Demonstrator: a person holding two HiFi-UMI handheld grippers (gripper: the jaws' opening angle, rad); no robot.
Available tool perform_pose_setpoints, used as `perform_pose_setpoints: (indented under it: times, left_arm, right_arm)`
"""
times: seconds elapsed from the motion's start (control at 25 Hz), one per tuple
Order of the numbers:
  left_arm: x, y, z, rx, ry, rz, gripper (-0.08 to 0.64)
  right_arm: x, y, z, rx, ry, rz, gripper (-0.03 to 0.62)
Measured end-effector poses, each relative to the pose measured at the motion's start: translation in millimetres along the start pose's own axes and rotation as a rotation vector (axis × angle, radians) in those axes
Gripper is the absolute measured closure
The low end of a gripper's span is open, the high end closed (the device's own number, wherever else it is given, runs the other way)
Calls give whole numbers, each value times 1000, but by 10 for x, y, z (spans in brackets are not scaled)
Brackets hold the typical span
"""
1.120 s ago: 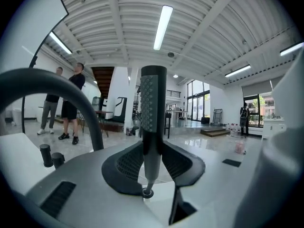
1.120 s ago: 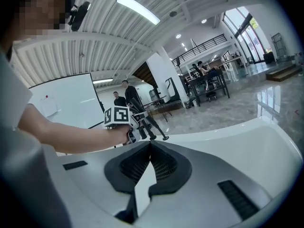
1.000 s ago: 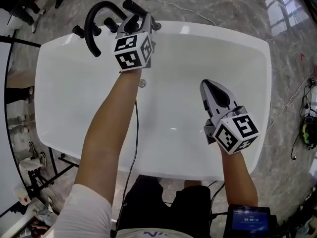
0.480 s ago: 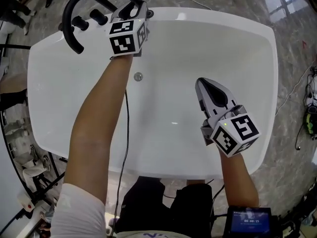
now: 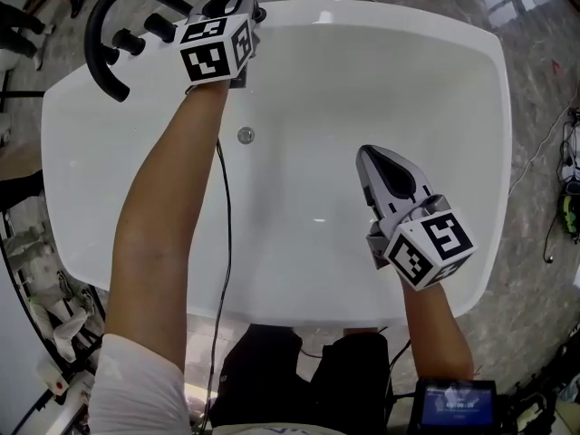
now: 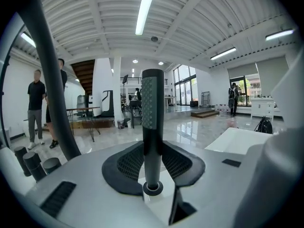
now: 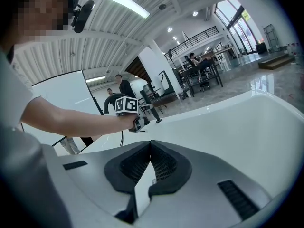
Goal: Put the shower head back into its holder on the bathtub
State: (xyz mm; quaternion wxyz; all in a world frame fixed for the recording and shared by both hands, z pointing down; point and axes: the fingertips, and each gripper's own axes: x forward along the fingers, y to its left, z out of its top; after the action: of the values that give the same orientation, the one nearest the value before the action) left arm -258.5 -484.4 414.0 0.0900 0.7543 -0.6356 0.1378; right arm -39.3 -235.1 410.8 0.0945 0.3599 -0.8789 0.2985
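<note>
The black stick-shaped shower head [image 6: 153, 122] stands upright between the pads of my left gripper [image 6: 153, 152], which is shut on it. Its lower end, with a ring, sits over the white bathtub rim [image 6: 237, 139]; I cannot tell whether it is seated in a holder. In the head view this left gripper [image 5: 243, 3] is at the tub's far left corner, beside the black arched faucet [image 5: 107, 34] and its knobs [image 5: 136, 39]. My right gripper [image 5: 370, 157] hovers over the tub's right half, shut and empty, its pads meeting at the tips [image 7: 150, 148].
The white bathtub [image 5: 381, 25] fills the head view, with a round drain [image 5: 245, 135] in its floor. A black cable [image 5: 223, 243] hangs along my left arm. Marble floor surrounds the tub. People stand far off [image 6: 37, 108]. A small screen [image 5: 453, 404] sits at my waist.
My left gripper, still holding the shower head, has shifted toward the upper left of the head view, at the faucet corner. The right gripper has barely moved in frame.
</note>
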Motion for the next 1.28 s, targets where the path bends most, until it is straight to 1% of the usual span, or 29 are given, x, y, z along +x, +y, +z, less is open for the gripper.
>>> perform_pose_setpoints:
  times: [0.24,0.4,0.48,0.68,0.8,0.96,1.16,1.28]
  left_arm:
    - [41,-14,59,-22,-11,1,431]
    - [14,4,67,-73,-17,11,431]
    - [-3,18,46,-81,-18,15,431]
    - [-37,16,26,-77,-4,18,431]
    - [-84,-20,-68,-57,14,14,431]
    - [-37,-10,-118,-60,26,16,431]
    - [126,-30,-152,-20,90,-8,431]
    - [133,-20,-162,-28,70,-9,431]
  right_arm:
    - [-50,-35,-107,23,8,-4,581]
    - [-73,-61,-120,31,9,-5,580]
    - [-68,-56,-134,41,6,-5,580]
    - [-64,-29,-143,42,6,-1,580]
    - [-66,-15,-167,47,10,1,581]
    - [-57,0,-190,41,19,5,581]
    - [-82,-16,-307,52,29,-2,581]
    - [-99,-18,-385,61,31,-10,580]
